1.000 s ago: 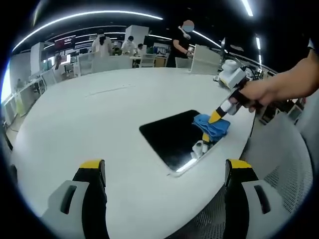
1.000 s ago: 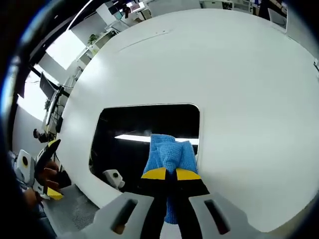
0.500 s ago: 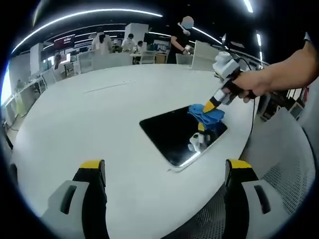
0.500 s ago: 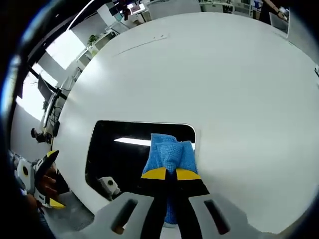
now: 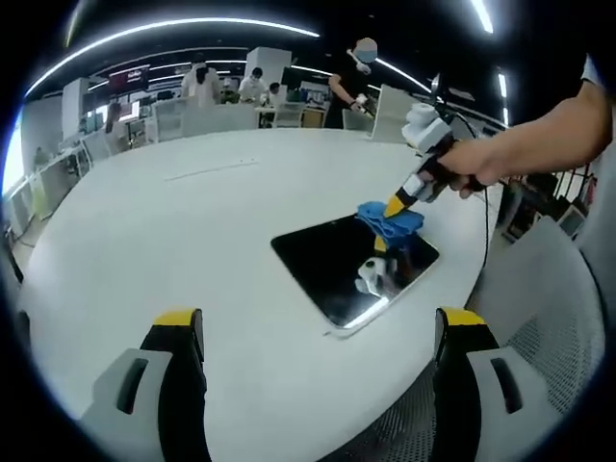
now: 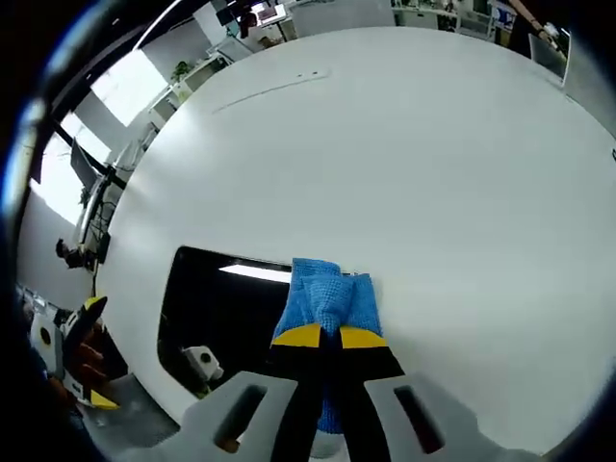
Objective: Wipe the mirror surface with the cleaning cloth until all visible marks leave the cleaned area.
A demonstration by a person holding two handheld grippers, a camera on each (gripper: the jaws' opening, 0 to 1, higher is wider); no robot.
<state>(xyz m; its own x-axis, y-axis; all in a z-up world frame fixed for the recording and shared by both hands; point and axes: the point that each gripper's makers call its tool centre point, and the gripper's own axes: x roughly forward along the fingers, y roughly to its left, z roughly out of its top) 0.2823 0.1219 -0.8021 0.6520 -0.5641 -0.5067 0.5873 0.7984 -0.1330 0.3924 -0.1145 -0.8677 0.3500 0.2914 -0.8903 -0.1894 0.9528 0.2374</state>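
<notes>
White round table | right gripper clenched on blue cloth at mirror 1 o'clock corner | left gripper released, idle | risk: overshooting the edge, leaving marks.

Your left gripper view sits low and well back at the near edge of the white tabletop, facing across it toward the office beyond; its own left tool rises from the bottom. Your right gripper view rides close above the mirror, tilted steeply down along the right tool onto the blue cloth. Both views share the mirror, the cloth and the tabletop; the left one also takes in the right tool from the side. The yellow-tipped shape at the right view's lower left is possibly the other tool.
</notes>
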